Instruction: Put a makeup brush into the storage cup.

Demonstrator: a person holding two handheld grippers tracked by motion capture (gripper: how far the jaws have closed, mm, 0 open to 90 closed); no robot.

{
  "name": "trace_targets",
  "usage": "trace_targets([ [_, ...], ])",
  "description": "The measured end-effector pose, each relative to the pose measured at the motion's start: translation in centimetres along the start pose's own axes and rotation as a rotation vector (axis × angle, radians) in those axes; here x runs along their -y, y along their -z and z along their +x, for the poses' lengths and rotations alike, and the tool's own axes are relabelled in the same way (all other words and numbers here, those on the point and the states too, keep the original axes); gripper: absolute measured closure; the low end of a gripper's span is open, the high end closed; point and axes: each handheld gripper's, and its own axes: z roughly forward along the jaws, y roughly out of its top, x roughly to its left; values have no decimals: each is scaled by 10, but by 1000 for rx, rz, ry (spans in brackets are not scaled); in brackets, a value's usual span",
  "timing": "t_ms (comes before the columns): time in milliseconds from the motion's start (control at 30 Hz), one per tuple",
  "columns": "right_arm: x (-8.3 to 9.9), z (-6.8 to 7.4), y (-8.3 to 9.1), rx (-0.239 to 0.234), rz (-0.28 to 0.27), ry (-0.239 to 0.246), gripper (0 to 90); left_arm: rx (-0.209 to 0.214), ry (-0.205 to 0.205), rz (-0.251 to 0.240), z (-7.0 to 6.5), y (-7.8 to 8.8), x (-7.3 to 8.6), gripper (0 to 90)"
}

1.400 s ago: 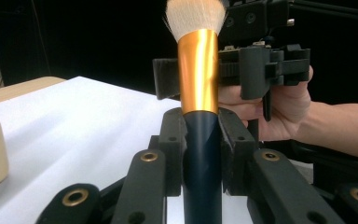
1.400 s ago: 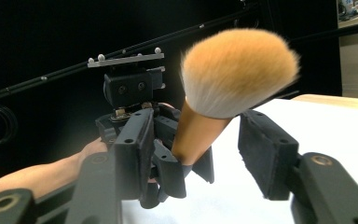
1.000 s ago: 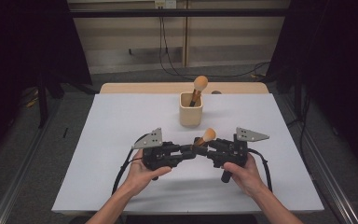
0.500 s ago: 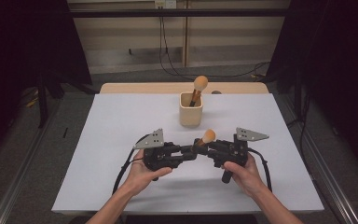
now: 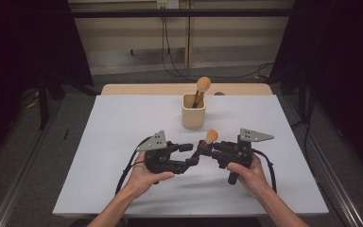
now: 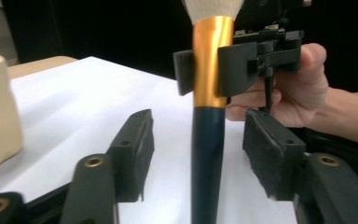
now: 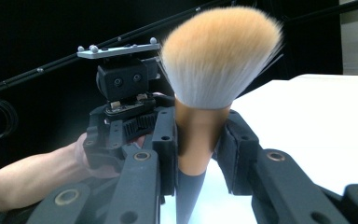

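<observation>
White surface (image 5: 123, 142) sits on a wooden top, dark curtains either side, grey floor with rails, cables along the pale back wall. Left gripper (image 5: 189, 155): fingers have just been opening, now apart, clear of the brush handle between them. Makeup brush (image 5: 207, 141) held upright just above the surface, near centre front. Right gripper (image 5: 208, 150): fingers clamped on its gold ferrule. Behind, a beige cup (image 5: 193, 110) holds a second brush (image 5: 201, 90), probably the same kind.
</observation>
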Motion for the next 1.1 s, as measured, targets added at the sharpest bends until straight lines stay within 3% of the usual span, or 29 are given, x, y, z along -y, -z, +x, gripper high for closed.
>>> trace_targets([
  [100, -2, 0, 3, 13, 10, 24, 708, -56, -16, 21, -1, 3, -1, 291],
  [233, -4, -1, 6, 33, 21, 44, 708, -90, 3, 29, 2, 8, -1, 175],
  [467, -8, -2, 10, 73, 47, 85, 708, -161, 16, 41, 5, 20, 0, 87],
  [767, -15, -4, 15, 112, 77, 116, 709, -212, 28, 56, 7, 41, 4, 40],
  [967, -22, -7, 19, 165, 102, 122, 709, -237, 12, 28, 5, 55, 3, 29],
  [1000, -23, -8, 20, 179, 105, 122, 709, -256, -2, 33, 4, 57, 5, 25],
  [1100, -24, -11, 21, 206, 110, 123, 709, -291, 6, 44, 4, 64, 9, 27],
])
